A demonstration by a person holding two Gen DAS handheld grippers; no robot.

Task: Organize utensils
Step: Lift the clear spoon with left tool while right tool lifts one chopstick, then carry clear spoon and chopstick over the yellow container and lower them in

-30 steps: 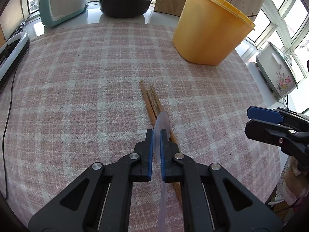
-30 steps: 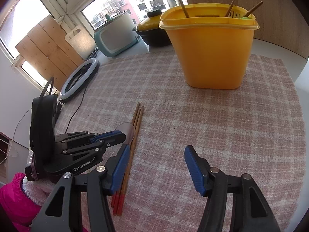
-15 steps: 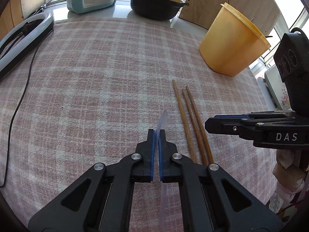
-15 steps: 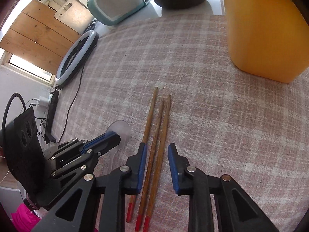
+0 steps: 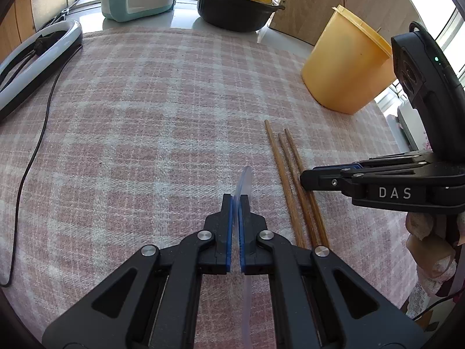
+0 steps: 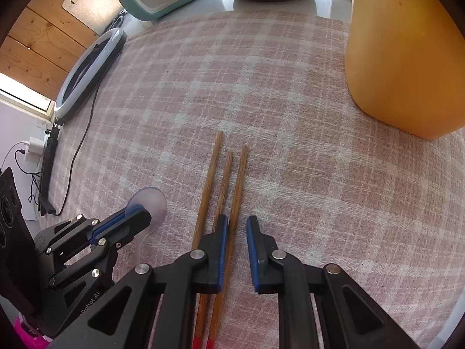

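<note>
Left tool [image 5: 236, 203] clamped on a clear plastic spoon [image 5: 243, 179], held over the checked table [image 5: 145, 116]. Right tool [image 6: 236, 226], jaws just closing and still apart, straddles the rightmost of three wooden chopsticks [image 6: 225, 180] lying near the yellow bucket [image 6: 401, 58].

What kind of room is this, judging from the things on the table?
Probably a home kitchen or dining corner by a window. A black pot with a yellow lid stands at the back, wooden chopsticks lie on a checked tablecloth, and a yellow tub holds more utensils.
</note>
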